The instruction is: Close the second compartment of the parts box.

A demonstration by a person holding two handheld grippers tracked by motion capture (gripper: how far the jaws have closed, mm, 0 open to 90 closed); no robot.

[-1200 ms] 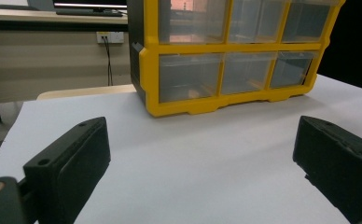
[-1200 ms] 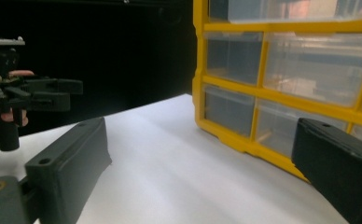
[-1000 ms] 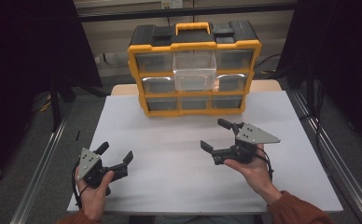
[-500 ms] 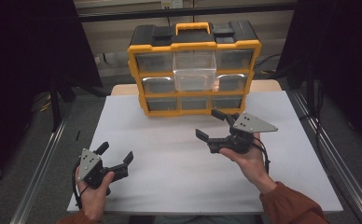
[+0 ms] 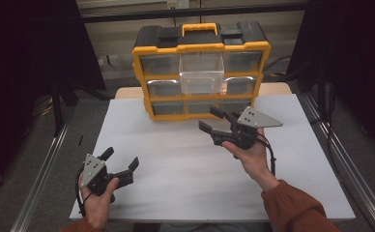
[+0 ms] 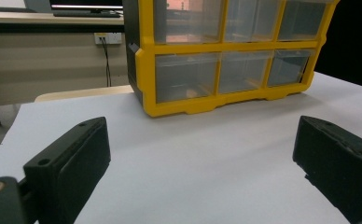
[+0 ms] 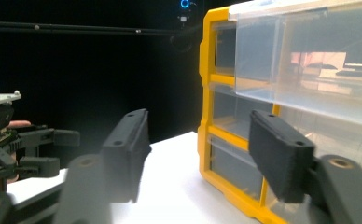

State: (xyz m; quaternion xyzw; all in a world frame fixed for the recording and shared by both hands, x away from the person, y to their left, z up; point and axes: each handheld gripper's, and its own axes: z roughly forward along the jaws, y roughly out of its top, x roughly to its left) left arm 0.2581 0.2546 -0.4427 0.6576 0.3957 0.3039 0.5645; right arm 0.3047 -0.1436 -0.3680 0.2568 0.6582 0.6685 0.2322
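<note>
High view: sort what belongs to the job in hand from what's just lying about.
In the job:
- right gripper, jaws closing, nothing between them
- yellow drawer organizer
- pulled-out clear drawer

Lying about:
- left gripper, open, resting on the white table

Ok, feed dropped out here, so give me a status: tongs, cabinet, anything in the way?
Right tongs empty, jaws just been closing, near the organizer. Left tongs open, empty. Top-middle drawer pulled out. Nothing in the way.
</note>
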